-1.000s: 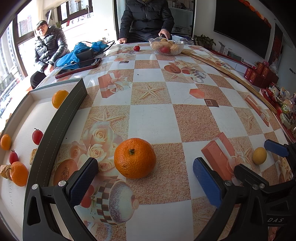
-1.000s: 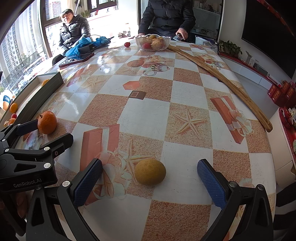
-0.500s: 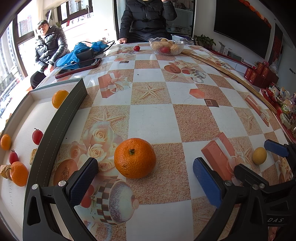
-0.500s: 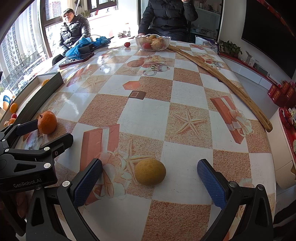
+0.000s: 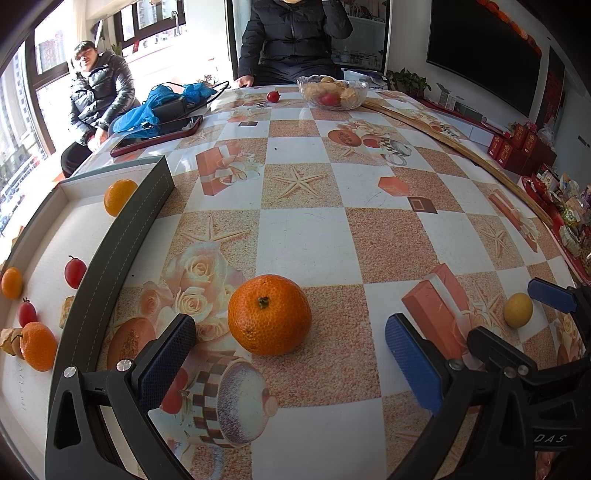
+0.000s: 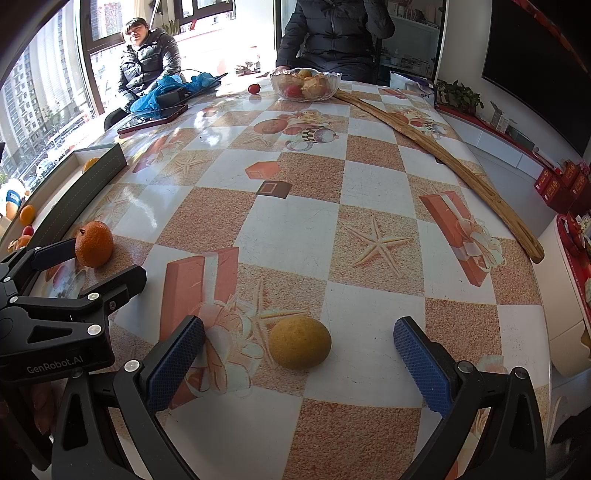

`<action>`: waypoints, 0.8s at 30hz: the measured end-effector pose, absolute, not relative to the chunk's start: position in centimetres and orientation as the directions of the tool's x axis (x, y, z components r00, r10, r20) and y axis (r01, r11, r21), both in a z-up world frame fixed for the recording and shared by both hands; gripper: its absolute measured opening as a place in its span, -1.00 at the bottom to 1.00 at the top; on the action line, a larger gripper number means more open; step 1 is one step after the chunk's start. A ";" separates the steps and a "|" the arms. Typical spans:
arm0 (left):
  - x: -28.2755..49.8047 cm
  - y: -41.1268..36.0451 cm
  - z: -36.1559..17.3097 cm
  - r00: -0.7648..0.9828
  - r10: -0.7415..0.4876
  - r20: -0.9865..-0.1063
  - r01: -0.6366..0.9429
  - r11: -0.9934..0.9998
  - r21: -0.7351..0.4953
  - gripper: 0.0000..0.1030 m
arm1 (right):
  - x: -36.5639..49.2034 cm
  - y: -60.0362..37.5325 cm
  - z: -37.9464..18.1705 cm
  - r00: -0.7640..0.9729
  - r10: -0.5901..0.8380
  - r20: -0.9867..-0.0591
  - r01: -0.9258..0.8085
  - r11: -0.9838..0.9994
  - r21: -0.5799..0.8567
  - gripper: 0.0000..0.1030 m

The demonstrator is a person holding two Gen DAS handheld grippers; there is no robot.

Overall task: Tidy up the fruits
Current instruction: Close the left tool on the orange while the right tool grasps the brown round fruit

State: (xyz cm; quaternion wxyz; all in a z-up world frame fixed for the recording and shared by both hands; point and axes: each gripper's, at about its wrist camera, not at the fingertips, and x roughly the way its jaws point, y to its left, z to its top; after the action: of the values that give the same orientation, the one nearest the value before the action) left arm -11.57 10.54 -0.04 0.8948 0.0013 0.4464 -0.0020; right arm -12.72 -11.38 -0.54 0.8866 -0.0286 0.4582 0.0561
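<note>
Nothing on the patterned oilcloth table (image 5: 303, 240) has shifted since the earlier frames; only the dark-jacketed person (image 5: 291, 37) at the far edge has raised a hand. The left gripper (image 5: 290, 350) hangs with its blue-padded jaws wide apart, the round orange mandarin (image 5: 269, 314) lying between them, touching neither. The right gripper (image 6: 299, 354) is likewise spread around the dull yellow round fruit (image 6: 299, 342) (near the table's front edge). The grey-walled white tray (image 5: 122, 236) along the left edge holds several small fruits.

Harsh window (image 6: 110, 33) daylight, tabletop (image 6: 177, 122) glare, sharp focus, strong fisheye edge bending.
</note>
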 end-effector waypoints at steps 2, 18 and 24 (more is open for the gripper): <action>-11.6 10.5 0.0 0.602 -0.002 -0.799 0.005 1.000 0.001 0.99 | -12.7 -11.3 -0.6 0.574 0.073 -0.816 -0.125 0.992 0.000 1.00; -12.7 12.7 1.9 0.563 -0.112 -0.819 -0.032 0.987 -0.157 -0.22 | -12.1 -10.4 0.9 0.538 0.080 -0.839 -0.144 0.990 0.003 -0.46; -14.3 13.3 4.0 0.585 -0.128 -0.801 -0.017 0.985 -0.169 -0.21 | -11.9 -11.0 1.5 0.496 0.174 -0.851 -0.139 0.983 0.120 -0.47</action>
State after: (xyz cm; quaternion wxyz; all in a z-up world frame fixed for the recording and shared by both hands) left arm -14.35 13.34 3.99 0.8866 -0.0794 0.4546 -0.0314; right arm -11.92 -10.99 1.46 0.8646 0.0177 0.4938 0.0907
